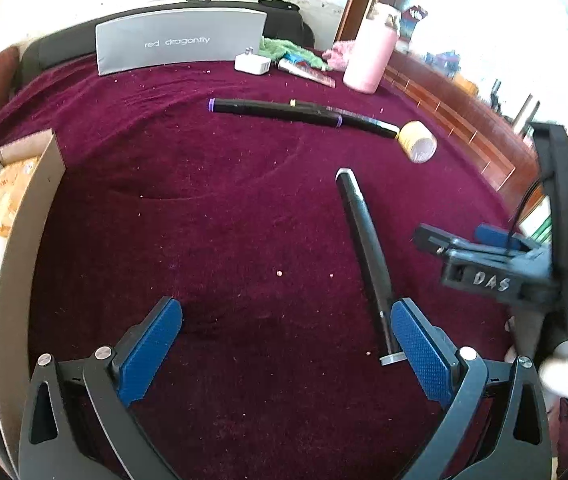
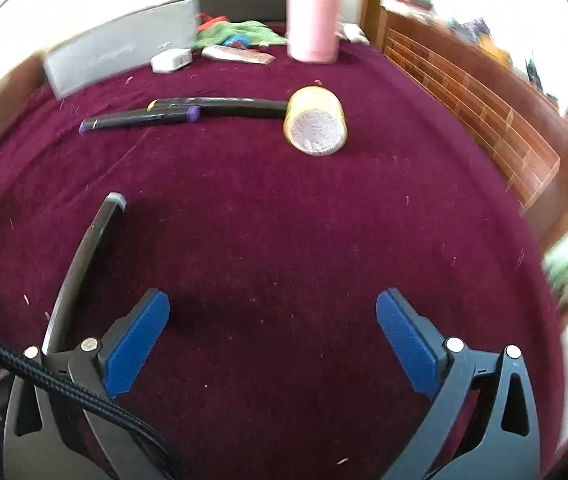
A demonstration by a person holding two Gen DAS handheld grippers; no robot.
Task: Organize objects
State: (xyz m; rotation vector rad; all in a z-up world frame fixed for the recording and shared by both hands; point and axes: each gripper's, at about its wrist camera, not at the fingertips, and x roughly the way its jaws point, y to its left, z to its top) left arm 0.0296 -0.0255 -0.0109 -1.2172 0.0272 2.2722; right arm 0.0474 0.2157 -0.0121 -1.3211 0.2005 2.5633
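Left gripper (image 1: pixel 286 344) spread wide, black pen (image 1: pixel 364 248) touching its right pad, probably lining up a grab (box (image 1: pixel 23 240) beside it); right gripper (image 2: pixel 271 336) spread, empty.

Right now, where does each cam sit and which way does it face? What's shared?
Left wrist: on the left gripper, looking forward over the maroon cloth toward the grey box; shows its own open blue fingers, plus the right gripper at right.
Right wrist: on the right gripper, facing the yellow tape roll and pink bottle; own open fingers and cable show.
Shared: the near black marker, two far markers, tape roll, bottle, box.
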